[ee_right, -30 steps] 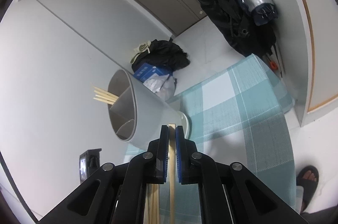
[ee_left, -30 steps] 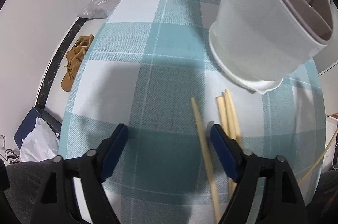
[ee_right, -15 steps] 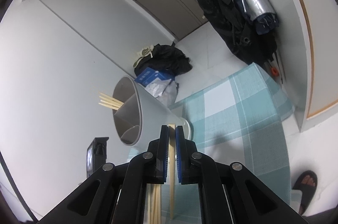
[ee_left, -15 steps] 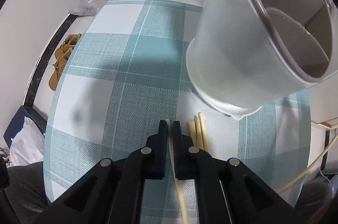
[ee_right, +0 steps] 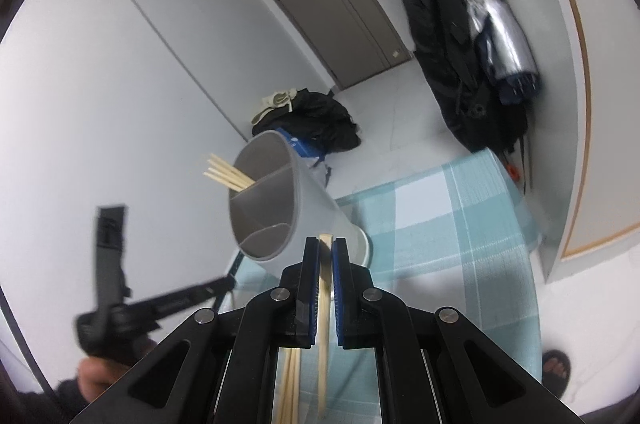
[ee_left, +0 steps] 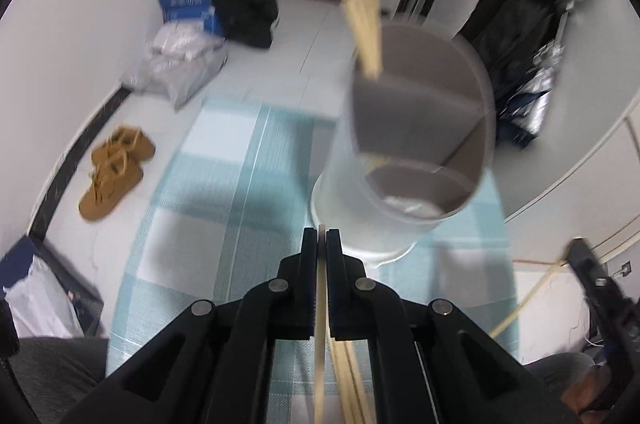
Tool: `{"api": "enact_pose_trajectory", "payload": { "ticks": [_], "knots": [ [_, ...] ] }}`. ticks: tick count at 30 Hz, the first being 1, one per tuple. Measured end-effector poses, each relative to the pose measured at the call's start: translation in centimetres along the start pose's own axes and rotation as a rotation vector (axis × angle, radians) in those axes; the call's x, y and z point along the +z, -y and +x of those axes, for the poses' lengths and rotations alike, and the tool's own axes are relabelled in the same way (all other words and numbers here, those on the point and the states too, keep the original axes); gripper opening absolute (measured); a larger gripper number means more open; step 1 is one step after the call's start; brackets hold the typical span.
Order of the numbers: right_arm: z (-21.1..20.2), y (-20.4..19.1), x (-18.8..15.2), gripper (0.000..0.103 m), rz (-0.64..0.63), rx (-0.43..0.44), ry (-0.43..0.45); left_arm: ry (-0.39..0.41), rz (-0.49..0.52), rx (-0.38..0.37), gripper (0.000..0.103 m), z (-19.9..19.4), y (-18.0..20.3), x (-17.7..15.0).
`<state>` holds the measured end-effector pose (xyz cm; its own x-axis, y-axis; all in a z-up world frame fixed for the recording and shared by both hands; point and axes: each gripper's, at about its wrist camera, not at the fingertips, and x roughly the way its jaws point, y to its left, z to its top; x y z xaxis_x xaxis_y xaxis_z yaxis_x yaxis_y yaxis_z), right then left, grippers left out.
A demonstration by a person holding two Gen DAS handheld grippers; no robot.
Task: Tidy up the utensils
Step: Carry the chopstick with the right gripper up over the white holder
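Observation:
A grey divided utensil holder [ee_left: 404, 159] stands on the teal checked tablecloth [ee_left: 224, 191], with several wooden chopsticks [ee_left: 366, 27] in its far compartment. My left gripper [ee_left: 321, 236] is shut on one chopstick [ee_left: 320, 348], raised just in front of the holder. More chopsticks [ee_left: 352, 384] lie on the cloth below. In the right wrist view the holder [ee_right: 276, 212] is ahead and left; my right gripper [ee_right: 326, 244] is shut on a chopstick [ee_right: 323, 324], lifted above loose chopsticks [ee_right: 290, 380].
The left hand-held gripper [ee_right: 116, 308] shows at the right wrist view's lower left. Brown shoes [ee_left: 112, 175], bags [ee_left: 188, 71] and a blue box [ee_left: 192, 7] lie on the floor beyond the table. Coats [ee_right: 472, 63] hang by the door.
My left gripper closed on a chopstick, lifted it off the cloth and tilted up toward the holder. My right gripper stays shut on its chopstick and has risen slightly.

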<state>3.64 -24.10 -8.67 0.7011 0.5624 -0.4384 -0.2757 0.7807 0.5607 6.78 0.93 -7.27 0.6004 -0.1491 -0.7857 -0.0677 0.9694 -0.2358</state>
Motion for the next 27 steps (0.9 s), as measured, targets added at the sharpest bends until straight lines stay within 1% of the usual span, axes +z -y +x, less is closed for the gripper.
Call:
{"api": "enact_pose_trajectory", "payload": {
  "ticks": [1,2,3,6,7,11,18,27],
  "knots": [
    [-0.1,-0.7,0.0,0.006,-0.024,-0.005,0.005,0.035,0.012,-0.014,0.000,-0.9,0.2,0.0],
    [-0.1,-1.4,0.0,0.006,-0.044,-0.007,0.009,0.068,0.027,-0.018,0.000,-1.4,0.3,0.1],
    [-0.2,-1.9,-0.1,0.006,-0.058,-0.007,0.013,0.117,0.049,-0.011,0.000,-2.2,0.5,0.1],
    [-0.6,-3.7,-0.2,0.005,-0.117,-0.021,0.033,0.170,0.074,-0.022,0.000,-3.3,0.5,0.0],
    [-0.8,-4.5,-0.2,0.005,-0.141,-0.028,0.042,0.174,0.084,-0.027,0.000,-3.3,0.4,-0.1],
    [-0.9,-5.9,-0.1,0.005,-0.167,-0.040,0.055,0.170,0.106,-0.056,0.000,-3.4,0.2,-0.4],
    [-0.4,-7.6,-0.1,0.005,-0.205,-0.064,0.057,0.154,0.117,-0.096,0.000,-5.0,0.5,-0.8],
    [-0.3,-8.7,-0.2,0.005,-0.212,-0.051,0.046,0.156,0.140,-0.139,0.000,-6.4,0.9,-0.7]
  ]
}}
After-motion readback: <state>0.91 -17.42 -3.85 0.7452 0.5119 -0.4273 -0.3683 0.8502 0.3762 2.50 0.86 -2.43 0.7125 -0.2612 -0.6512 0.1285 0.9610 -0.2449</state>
